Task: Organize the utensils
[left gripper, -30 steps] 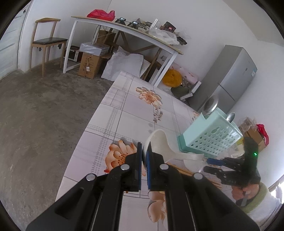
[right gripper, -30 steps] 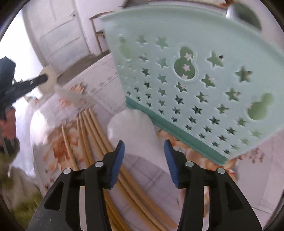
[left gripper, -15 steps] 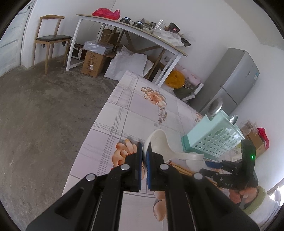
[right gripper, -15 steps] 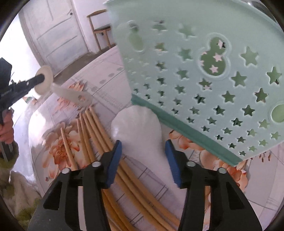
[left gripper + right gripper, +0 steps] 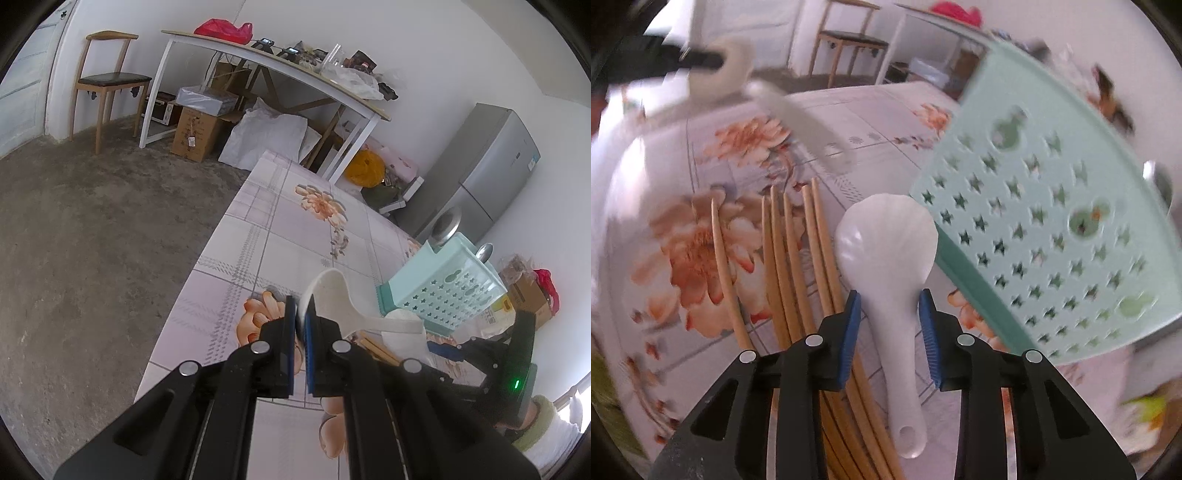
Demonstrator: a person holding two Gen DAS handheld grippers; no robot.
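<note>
Closing around the white spoon (image 5: 886, 258) just beside the mint basket (image 5: 1052, 229), right gripper (image 5: 889, 321) jaws stand spread, untouching; left gripper (image 5: 301, 325) jaws pinch a cream ladle (image 5: 332, 295) above open counter (image 5: 258, 251).

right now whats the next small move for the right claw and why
Probably finish closing the right claw on the white shell-shaped spoon. Its jaws have just been closing, and the spoon's neck lies between them with a gap on each side, flat on the tablecloth beside the chopsticks.
</note>
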